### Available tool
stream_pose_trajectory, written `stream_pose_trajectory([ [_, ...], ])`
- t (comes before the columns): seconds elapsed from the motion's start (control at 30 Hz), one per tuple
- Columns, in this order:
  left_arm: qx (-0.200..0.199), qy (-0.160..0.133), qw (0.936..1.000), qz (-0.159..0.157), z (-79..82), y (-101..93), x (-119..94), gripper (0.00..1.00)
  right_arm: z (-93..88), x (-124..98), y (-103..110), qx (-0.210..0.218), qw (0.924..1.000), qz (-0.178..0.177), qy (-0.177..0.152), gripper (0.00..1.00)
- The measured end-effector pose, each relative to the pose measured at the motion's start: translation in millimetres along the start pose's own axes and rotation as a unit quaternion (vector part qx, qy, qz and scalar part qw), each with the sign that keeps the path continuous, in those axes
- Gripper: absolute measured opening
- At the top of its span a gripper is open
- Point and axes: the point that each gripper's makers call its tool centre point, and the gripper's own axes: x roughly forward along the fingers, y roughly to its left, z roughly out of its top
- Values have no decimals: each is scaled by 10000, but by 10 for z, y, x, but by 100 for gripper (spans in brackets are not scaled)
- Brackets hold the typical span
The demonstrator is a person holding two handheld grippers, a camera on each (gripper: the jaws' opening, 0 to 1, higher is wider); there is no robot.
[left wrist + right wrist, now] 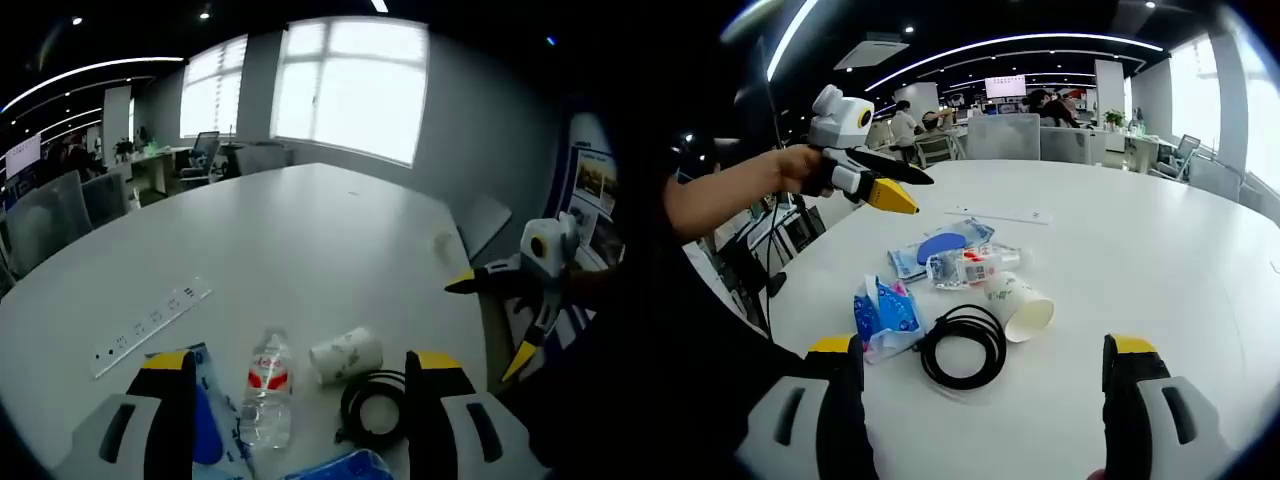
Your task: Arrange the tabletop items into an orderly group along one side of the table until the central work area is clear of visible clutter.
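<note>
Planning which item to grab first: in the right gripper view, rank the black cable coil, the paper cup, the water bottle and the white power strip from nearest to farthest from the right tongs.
1. Black cable coil, nearest, centre-left.
2. White paper cup lying on its side, just beyond.
3. Clear plastic water bottle, lying behind the cup.
4. White power strip, farthest, mid-table.

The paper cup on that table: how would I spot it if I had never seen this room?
Start at the big white table and find the small cluster of items near its edge. The paper cup lies on its side there, open mouth outward, between the plastic water bottle and the coiled black cable. It is the only pale, cone-shaped thing with a faint printed pattern.
</note>
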Motion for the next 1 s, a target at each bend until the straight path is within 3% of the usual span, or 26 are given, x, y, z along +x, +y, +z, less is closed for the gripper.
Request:
stream_pose_trajectory([
  [0.13, -27, 115, 9999, -96, -1, 52, 161, 78, 6, 21, -37, 51, 10000, -66, -27, 95],
  [0.33, -56, 370, 9989, -264, -70, 88, 427, 76, -6, 60, -83, 159, 9996, -216, -10, 94],
  [0.77, -183, 916, 9943, -506, -173, 128, 979, 66, -75, 132, -79, 175, 9996, -162, 159, 93],
  [1.0, 8, 1140, 9919, -560, -236, 126, 1235, 60, -132, 174, -64, 160, 9994, -100, 290, 93],
])
